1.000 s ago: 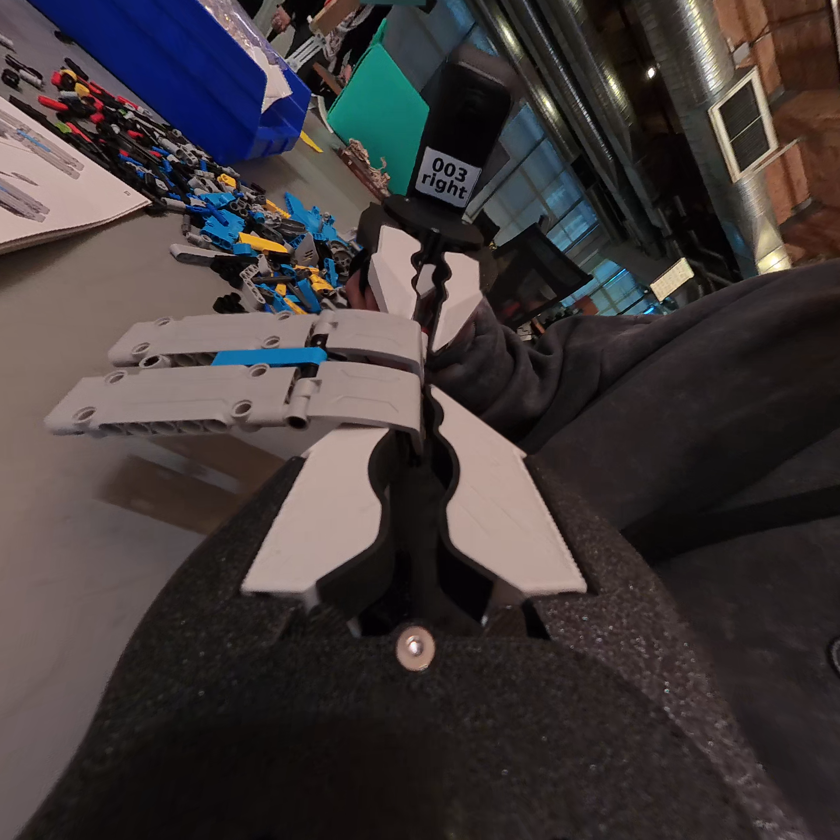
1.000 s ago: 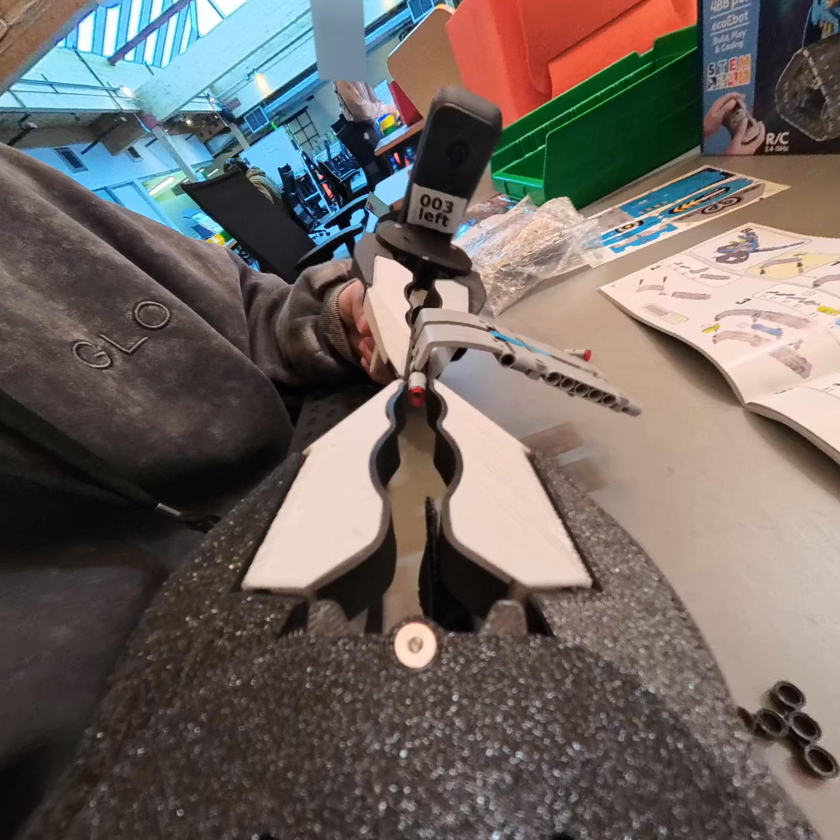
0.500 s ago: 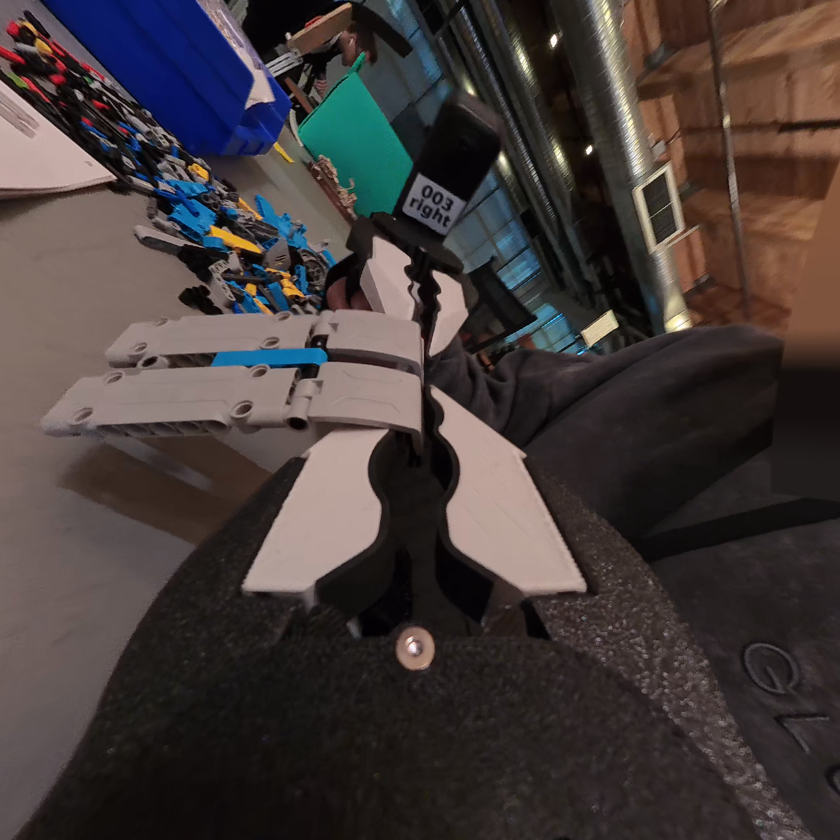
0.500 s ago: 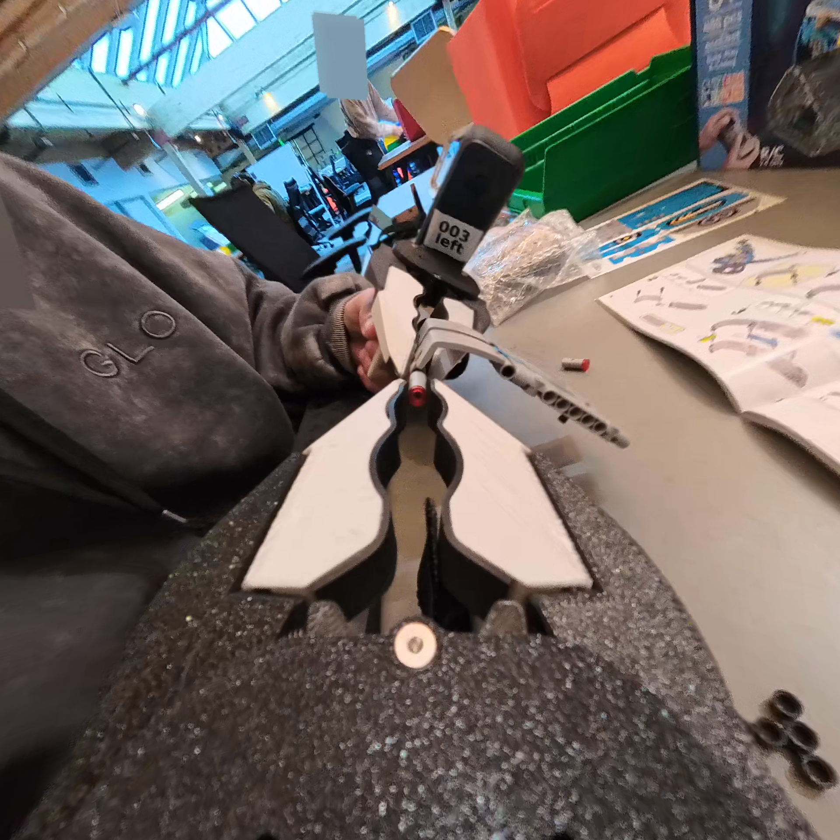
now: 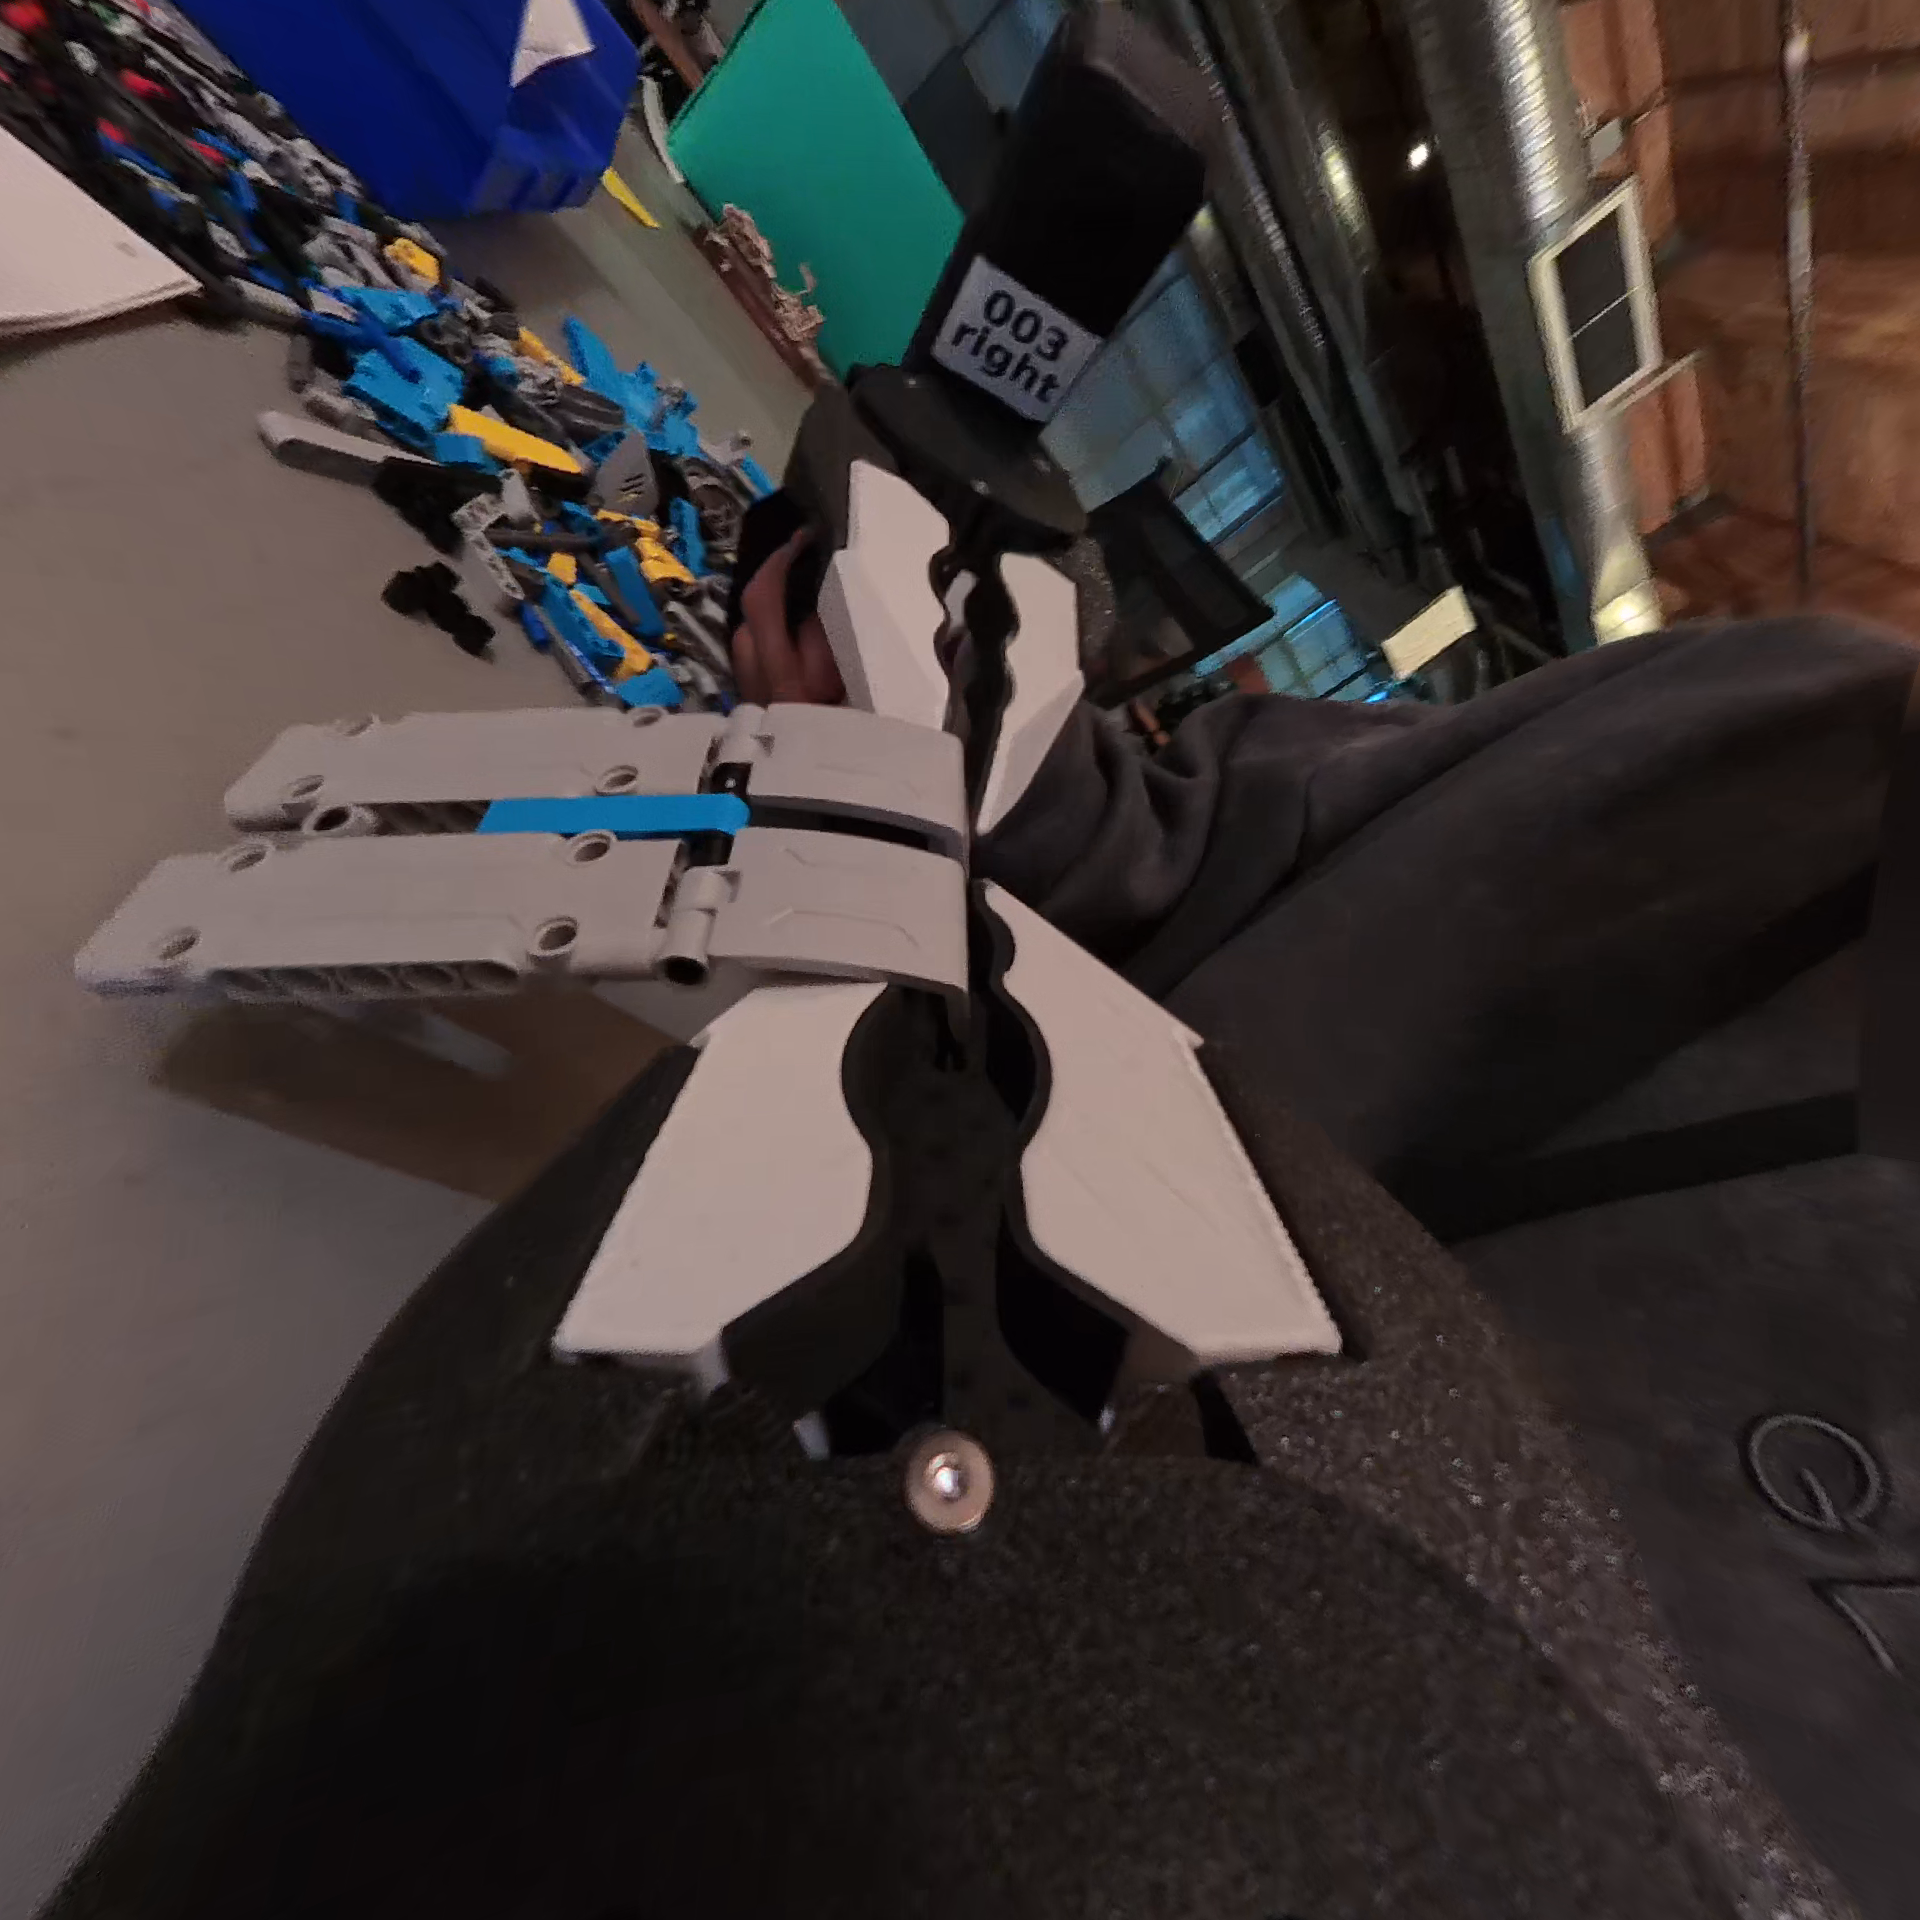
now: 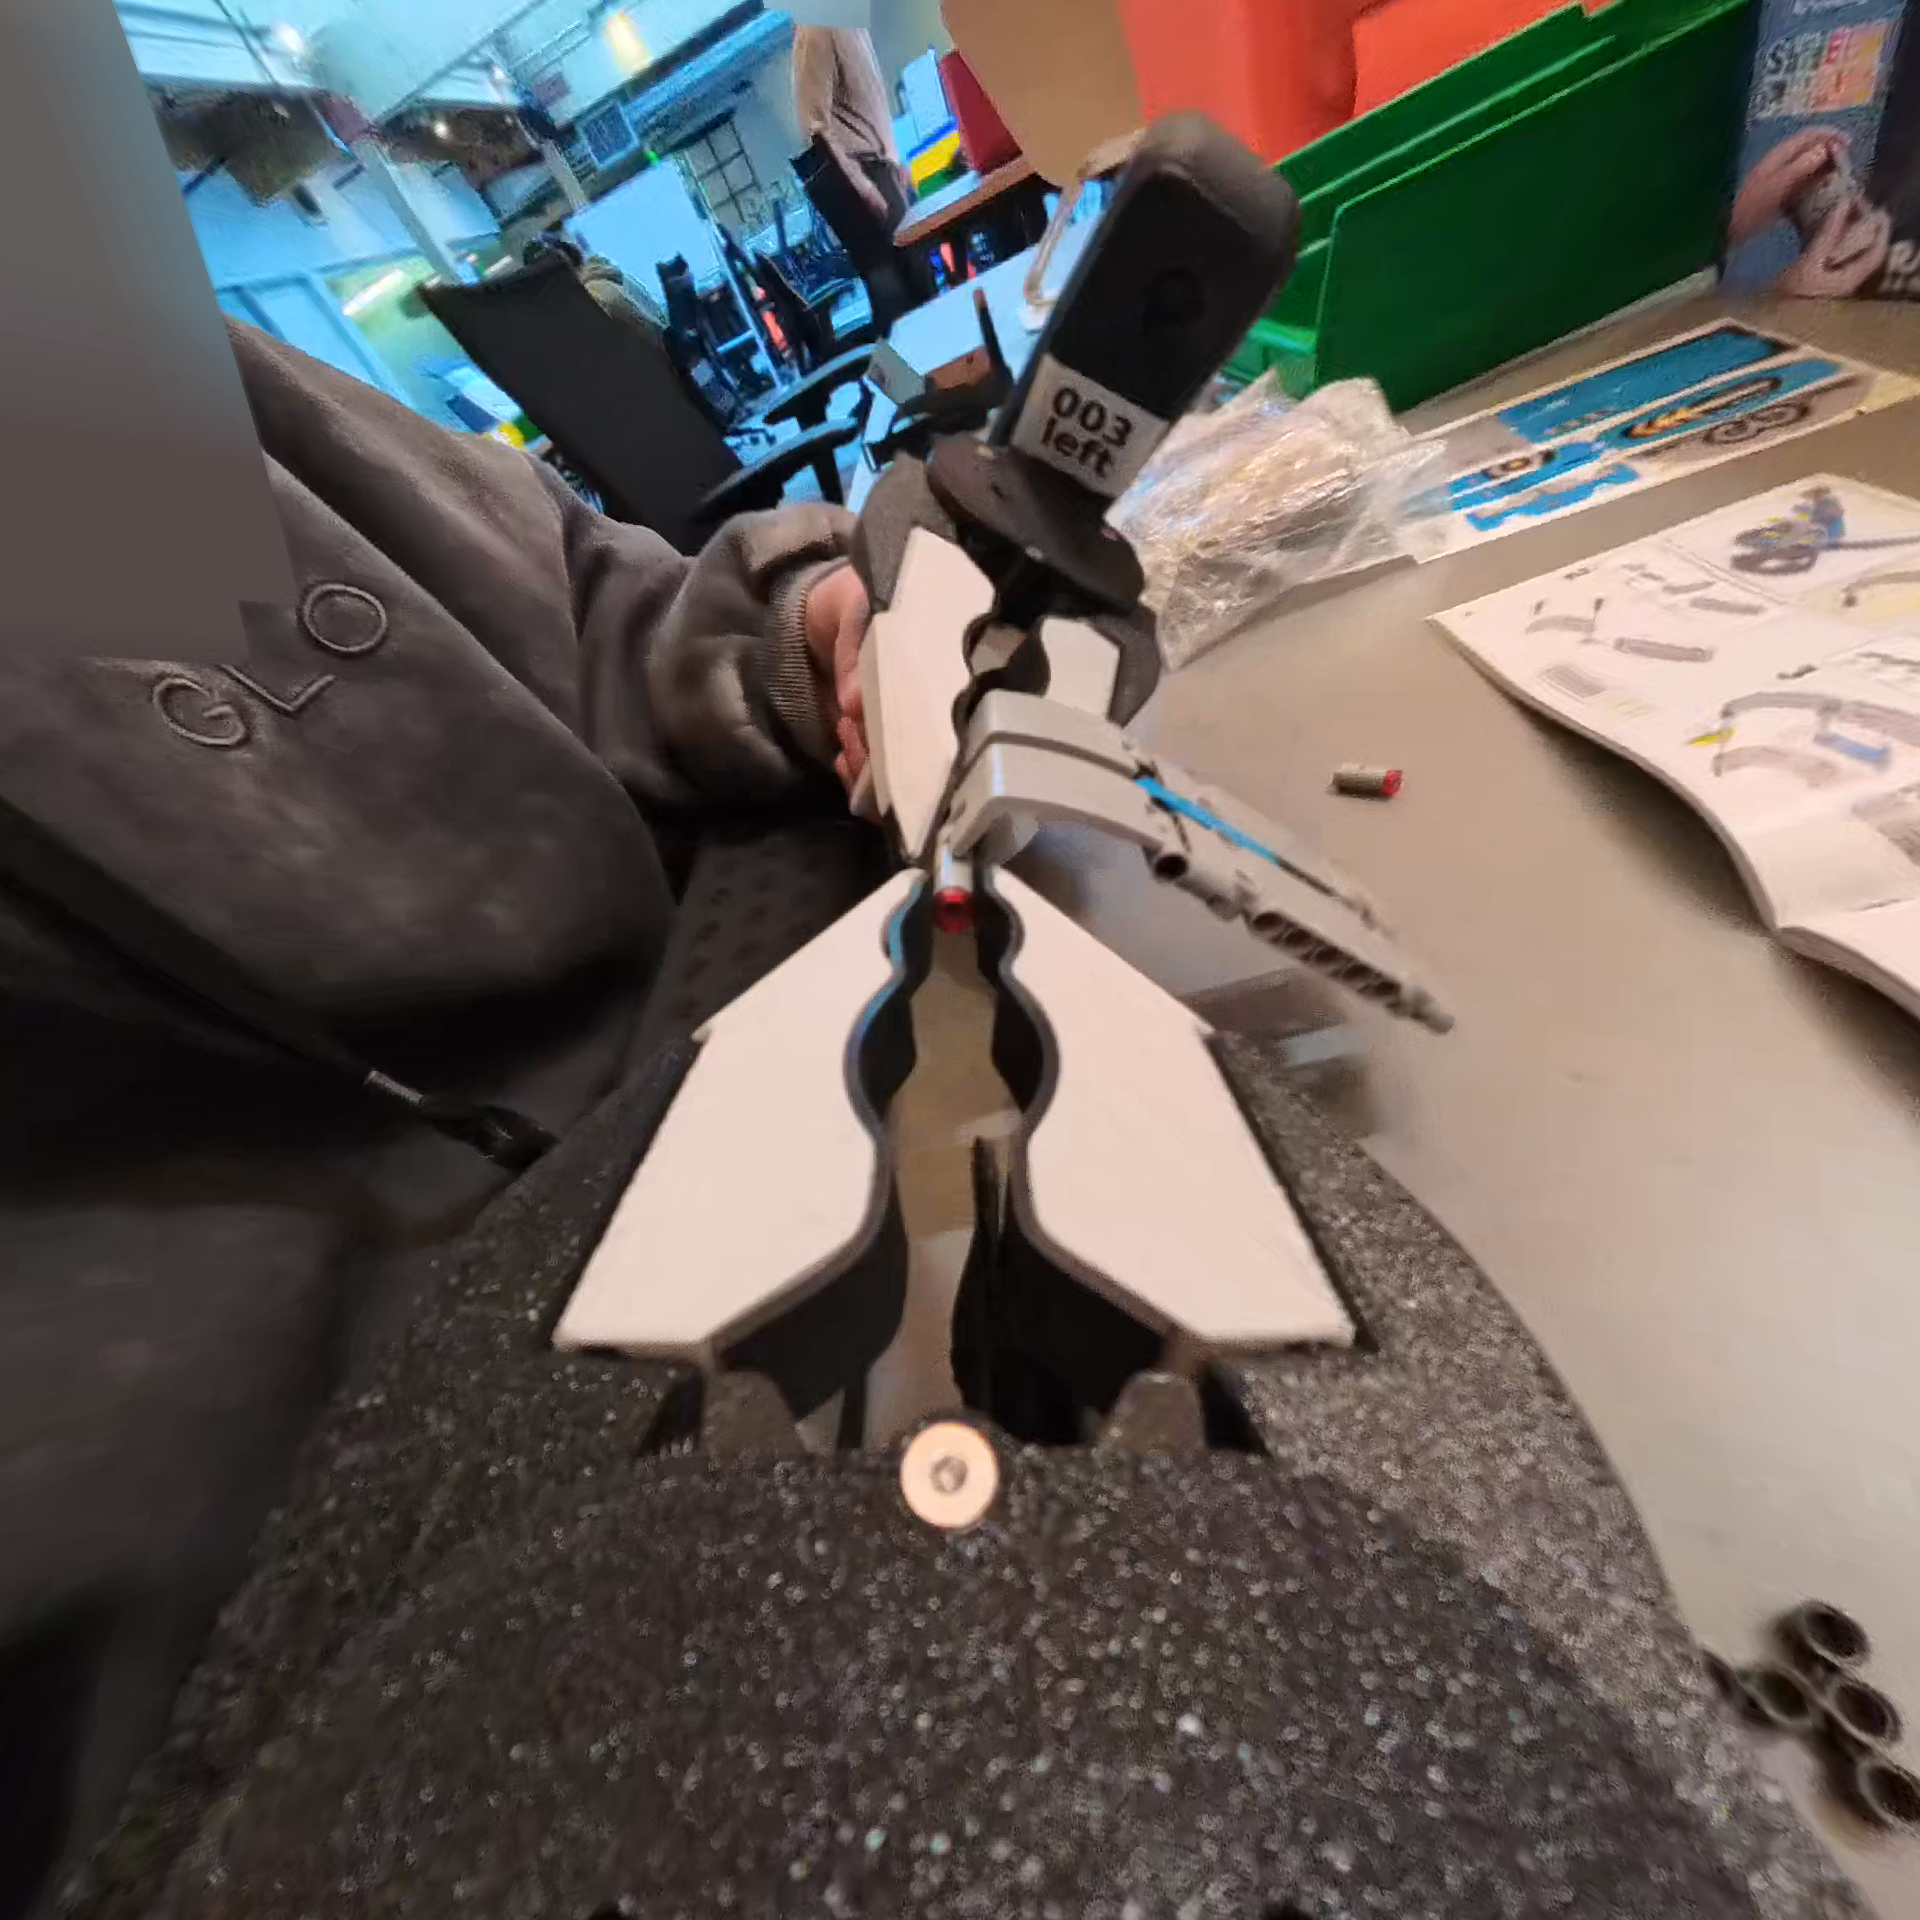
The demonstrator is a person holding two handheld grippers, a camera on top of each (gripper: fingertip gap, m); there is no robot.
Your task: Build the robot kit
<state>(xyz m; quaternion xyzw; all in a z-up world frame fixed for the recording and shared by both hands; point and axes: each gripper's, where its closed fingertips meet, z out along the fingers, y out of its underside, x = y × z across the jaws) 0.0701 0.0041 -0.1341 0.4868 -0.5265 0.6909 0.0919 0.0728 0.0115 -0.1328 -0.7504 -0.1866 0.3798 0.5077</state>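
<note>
My left gripper (image 5: 971,920) is shut on the near end of a grey panel assembly (image 5: 499,894) with a blue beam (image 5: 613,814) between its two long panels. The assembly sticks out to the left above the table. My right gripper (image 6: 951,883) is shut on a small grey pin with a red end (image 6: 951,902) and holds it against the gripped end of the assembly (image 6: 1122,800). The two grippers face each other tip to tip. The right gripper also shows in the left wrist view (image 5: 966,675), and the left gripper shows in the right wrist view (image 6: 971,717).
A pile of blue, yellow and black parts (image 5: 540,488) lies before a blue bin (image 5: 416,94). An open instruction booklet (image 6: 1714,727), a plastic bag (image 6: 1268,499), a loose red-ended pin (image 6: 1366,781), black rings (image 6: 1839,1714) and a green bin (image 6: 1507,260) are on the right side. A person's dark sleeve (image 6: 436,748) is close. The tips of both grippers are at nearly the same place.
Both grippers have tilted and shifted together while staying tip to tip. The assembly's far end now points lower toward the table in the right wrist view. Both grips are unchanged.
</note>
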